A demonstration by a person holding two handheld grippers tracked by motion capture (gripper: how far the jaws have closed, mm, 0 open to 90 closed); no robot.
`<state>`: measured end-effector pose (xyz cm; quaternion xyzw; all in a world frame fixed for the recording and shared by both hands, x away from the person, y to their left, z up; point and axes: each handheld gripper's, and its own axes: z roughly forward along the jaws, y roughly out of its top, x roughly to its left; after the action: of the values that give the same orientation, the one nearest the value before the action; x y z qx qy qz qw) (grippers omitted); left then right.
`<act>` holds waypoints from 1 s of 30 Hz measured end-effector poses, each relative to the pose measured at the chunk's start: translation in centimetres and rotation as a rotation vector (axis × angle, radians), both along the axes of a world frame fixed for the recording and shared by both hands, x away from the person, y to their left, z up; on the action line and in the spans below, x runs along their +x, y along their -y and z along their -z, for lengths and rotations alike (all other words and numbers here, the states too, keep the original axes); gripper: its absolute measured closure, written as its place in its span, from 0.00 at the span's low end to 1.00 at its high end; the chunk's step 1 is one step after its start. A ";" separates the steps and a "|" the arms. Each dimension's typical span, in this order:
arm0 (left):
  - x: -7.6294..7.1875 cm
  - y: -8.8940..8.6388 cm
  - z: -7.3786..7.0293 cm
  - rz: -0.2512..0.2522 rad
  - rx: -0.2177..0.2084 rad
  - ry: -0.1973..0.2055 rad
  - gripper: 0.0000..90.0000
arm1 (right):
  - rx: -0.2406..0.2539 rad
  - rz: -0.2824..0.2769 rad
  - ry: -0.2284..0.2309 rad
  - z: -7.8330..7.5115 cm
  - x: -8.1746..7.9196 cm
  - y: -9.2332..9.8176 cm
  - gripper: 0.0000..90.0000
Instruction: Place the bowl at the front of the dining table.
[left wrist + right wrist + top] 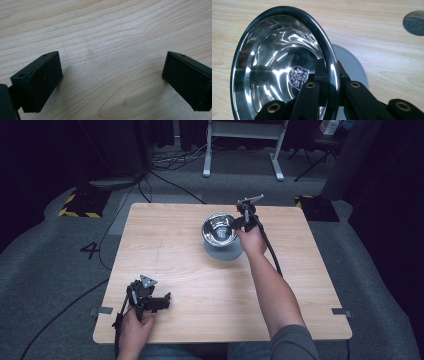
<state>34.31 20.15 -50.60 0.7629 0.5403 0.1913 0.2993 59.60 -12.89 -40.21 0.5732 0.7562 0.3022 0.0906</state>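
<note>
1. A wooden counter (190,285) is seen from above, with a person's forearms entering from the near edge.
2. The left hand-held gripper (162,301) is held low at the near-left corner; its jaws are spread wide apart over bare wood (nothing lies between them).
3. The right hand-held gripper (239,221) is clamped on the rim of a stainless steel bowl (219,230) toward the far middle of the counter, one jaw inside the rim and one outside.
4. The bowl is tilted (a stamped crest is visible inside) above a grey round pad (353,63); contact between them cannot be determined.
</note>
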 end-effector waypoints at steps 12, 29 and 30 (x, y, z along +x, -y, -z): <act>0.0 0.0 0.0 0.001 -0.001 -0.001 0.03 | -0.018 0.005 -0.046 2.1 0.3 -0.2 0.95; 0.0 0.0 0.0 -0.003 -0.005 0.001 0.03 | -0.028 0.029 -0.090 3.9 0.8 0.0 0.95; 0.0 0.0 0.0 -0.003 -0.005 0.001 0.03 | -0.028 0.029 -0.090 3.9 0.8 0.0 0.95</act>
<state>34.30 20.11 -50.61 0.7613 0.5417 0.1908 0.3010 60.44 -12.92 -44.16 0.5960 0.7552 0.2642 0.0687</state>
